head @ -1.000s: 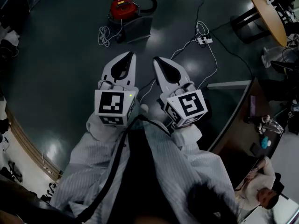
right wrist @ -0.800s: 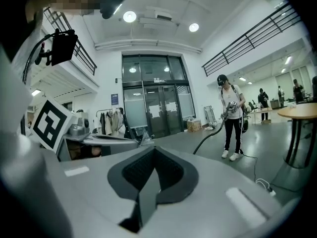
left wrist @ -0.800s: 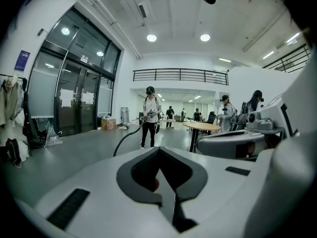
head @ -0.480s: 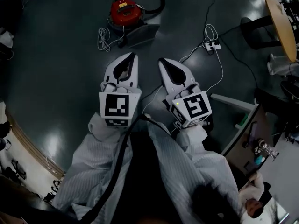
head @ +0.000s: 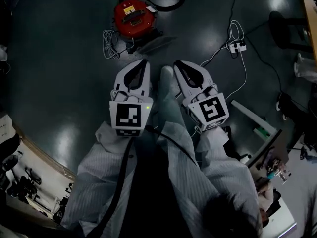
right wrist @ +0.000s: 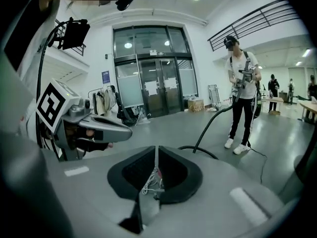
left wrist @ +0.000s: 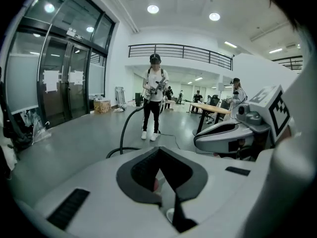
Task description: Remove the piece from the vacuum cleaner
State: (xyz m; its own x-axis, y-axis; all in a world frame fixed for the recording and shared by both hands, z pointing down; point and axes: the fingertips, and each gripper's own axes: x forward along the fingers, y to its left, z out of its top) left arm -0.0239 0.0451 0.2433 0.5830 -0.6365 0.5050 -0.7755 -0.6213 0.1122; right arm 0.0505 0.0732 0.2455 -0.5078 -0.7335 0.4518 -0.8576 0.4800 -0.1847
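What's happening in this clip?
A person holds a tool in each hand above the dark floor. The left tool and the right tool are both shut and empty. They point toward the red vacuum cleaner standing on the floor ahead. Neither touches it yet.

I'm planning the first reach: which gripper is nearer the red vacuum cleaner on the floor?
Left. The left gripper points almost straight at the vacuum cleaner; the right gripper sits farther off, toward the right. Neither touches it.
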